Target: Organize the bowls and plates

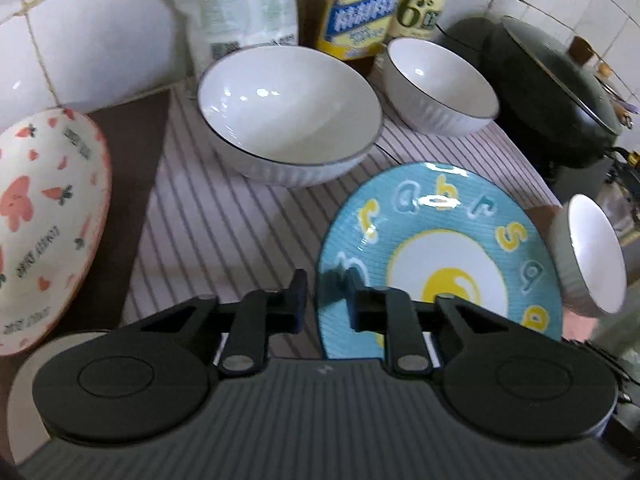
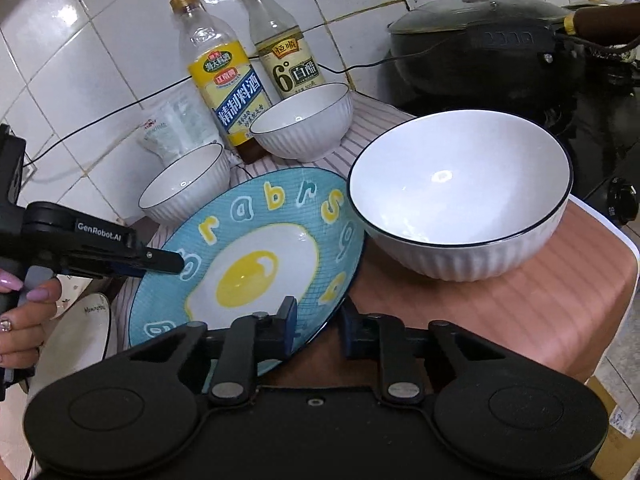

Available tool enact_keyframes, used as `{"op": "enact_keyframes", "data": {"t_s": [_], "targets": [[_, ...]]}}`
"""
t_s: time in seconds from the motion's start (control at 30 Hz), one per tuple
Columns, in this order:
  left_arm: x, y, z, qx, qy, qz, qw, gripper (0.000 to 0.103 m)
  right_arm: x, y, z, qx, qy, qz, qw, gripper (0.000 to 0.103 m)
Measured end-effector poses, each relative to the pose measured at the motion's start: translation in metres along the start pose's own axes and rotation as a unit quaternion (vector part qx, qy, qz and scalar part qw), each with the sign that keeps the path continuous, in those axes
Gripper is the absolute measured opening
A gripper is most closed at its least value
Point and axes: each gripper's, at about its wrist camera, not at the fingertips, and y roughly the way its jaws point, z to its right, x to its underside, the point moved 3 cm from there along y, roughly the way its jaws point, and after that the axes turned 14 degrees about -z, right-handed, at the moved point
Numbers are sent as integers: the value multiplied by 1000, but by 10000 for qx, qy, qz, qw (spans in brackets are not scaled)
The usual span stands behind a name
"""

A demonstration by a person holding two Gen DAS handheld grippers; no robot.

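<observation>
Blue rubber pads on my right gripper pinch the near rim of the plate; my left gripper has clamped its opposite rim. Glazed ceramic: stiff, slick, breakable, so I'd keep hold of both rims. Its turquoise face shows a fried egg and letters. It sits tilted over the striped mat, beside the big white bowl.

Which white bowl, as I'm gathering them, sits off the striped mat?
The bowl right of the blue plate, on salmon cloth; both others are on the mat.
</observation>
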Motion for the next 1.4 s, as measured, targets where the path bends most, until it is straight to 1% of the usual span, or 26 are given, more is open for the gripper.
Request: {"op": "enact_keyframes", "data": {"t_s": [0.07, 0.2, 0.3, 0.4, 0.47, 0.53, 0.63, 0.73, 0.77, 0.83, 0.9, 0.97, 1.0, 1.1, 1.27, 1.4], "targets": [[2, 0, 2, -34, -30, 50, 10000, 16, -1, 0, 0, 13, 3, -2, 10000, 26], [3, 1, 0, 40, -170, 74, 9998, 17, 1, 1, -1, 19, -20, 63, 10000, 26], [3, 4, 1, 84, -164, -50, 9998, 21, 3, 2, 0, 8, -37, 113, 9999, 26], [1, 5, 0, 97, -235, -120, 9996, 21, -1, 2, -1, 19, 17, -18, 10000, 26], [2, 4, 2, 59, -180, -150, 9997, 21, -4, 1, 0, 10, 119, -129, 9998, 25], [6, 0, 4, -11, -41, -127, 9999, 21, -4, 0, 0, -94, 151, -263, 9995, 25], [11, -6, -1, -17, -101, -104, 9999, 20, 3, -5, -4, -279, 31, -394, 9988, 25], [19, -15, -1, -68, -29, -24, 10000, 20, 9, -8, -8, -376, 20, -518, 9979, 25], [22, -19, 0, -99, 49, 26, 9999, 20, 10, -9, -10, -393, -3, -509, 9979, 25], [28, -28, -2, -108, 43, 90, 9999, 20, 11, -15, -13, -489, -51, -521, 9974, 25], [33, -38, -4, -113, 24, 153, 9998, 20, 11, -20, -16, -539, -136, -535, 9970, 25], [40, -47, -4, -206, 41, 163, 9996, 21, 11, -26, -24, -546, -326, -516, 9966, 25], [42, -50, -5, -226, 22, 177, 9996, 21, 11, -29, -27, -525, -439, -509, 9964, 25], [51, -64, -11, -175, -122, 232, 9995, 21, 9, -35, -33, -635, -548, -566, 9949, 25], [68, -88, -14, -356, -251, 395, 9983, 21, 10, -48, -49, -782, -711, -579, 9927, 25], [84, -109, -23, -383, -403, 490, 9973, 21, 12, -62, -65, -918, -910, -538, 9901, 25]]}}
